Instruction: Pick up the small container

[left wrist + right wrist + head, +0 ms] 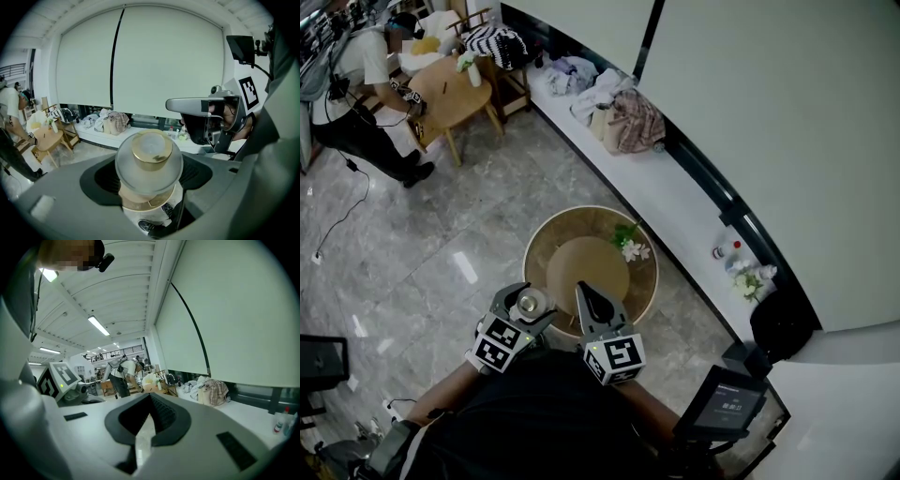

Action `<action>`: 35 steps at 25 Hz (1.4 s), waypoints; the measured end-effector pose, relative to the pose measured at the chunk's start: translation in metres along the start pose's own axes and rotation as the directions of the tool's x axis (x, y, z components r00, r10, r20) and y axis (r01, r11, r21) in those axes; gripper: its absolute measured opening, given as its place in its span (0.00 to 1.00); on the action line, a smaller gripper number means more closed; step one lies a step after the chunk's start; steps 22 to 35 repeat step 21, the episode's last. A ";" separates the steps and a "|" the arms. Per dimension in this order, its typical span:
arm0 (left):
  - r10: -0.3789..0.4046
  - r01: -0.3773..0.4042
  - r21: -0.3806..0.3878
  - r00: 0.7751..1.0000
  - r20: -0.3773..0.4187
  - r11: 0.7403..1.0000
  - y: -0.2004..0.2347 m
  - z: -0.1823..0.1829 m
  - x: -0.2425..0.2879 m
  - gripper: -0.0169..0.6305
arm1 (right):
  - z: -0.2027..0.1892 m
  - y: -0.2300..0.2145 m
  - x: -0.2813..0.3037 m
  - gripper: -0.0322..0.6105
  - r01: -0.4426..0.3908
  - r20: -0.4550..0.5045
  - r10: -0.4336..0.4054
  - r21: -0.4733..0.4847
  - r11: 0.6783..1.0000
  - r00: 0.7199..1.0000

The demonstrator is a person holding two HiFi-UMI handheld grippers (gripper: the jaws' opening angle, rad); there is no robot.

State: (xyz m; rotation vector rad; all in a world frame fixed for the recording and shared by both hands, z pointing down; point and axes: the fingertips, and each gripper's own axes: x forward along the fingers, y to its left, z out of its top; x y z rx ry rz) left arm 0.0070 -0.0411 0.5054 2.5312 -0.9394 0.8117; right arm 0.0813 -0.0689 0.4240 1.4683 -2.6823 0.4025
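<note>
One small container point(149, 165) clamped in left tool point(528, 306), right tool point(150, 401) closed.

Soft, even indoor light. White ceiling tube lamps point(98, 326) glow far left; glossy grey marble floor point(465, 268) shows glare streaks. Gripper views bulge fisheye, corners black. Near frosted glass container with gold cap point(149, 161) looks soft.

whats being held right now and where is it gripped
The left gripper holds the small container by the sides of its frosted round body. The right gripper is shut and empty.
</note>
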 end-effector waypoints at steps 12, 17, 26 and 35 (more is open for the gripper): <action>0.018 -0.018 -0.001 1.000 -0.009 1.000 -0.008 0.006 0.007 0.54 | 0.003 -0.010 -0.005 0.05 -0.020 0.013 0.020 0.021 1.000 1.000; 0.031 -0.031 -0.002 0.999 -0.011 1.000 -0.014 0.005 0.012 0.54 | 0.000 -0.016 -0.010 0.05 -0.033 0.018 0.033 0.024 0.999 0.999; 0.038 -0.038 -0.001 0.999 -0.017 0.999 -0.017 0.008 0.019 0.54 | 0.000 -0.024 -0.013 0.05 -0.039 0.019 0.038 0.029 0.999 0.999; 0.038 -0.038 -0.001 0.999 -0.017 0.999 -0.017 0.008 0.019 0.54 | 0.000 -0.024 -0.013 0.05 -0.039 0.019 0.038 0.029 0.999 0.999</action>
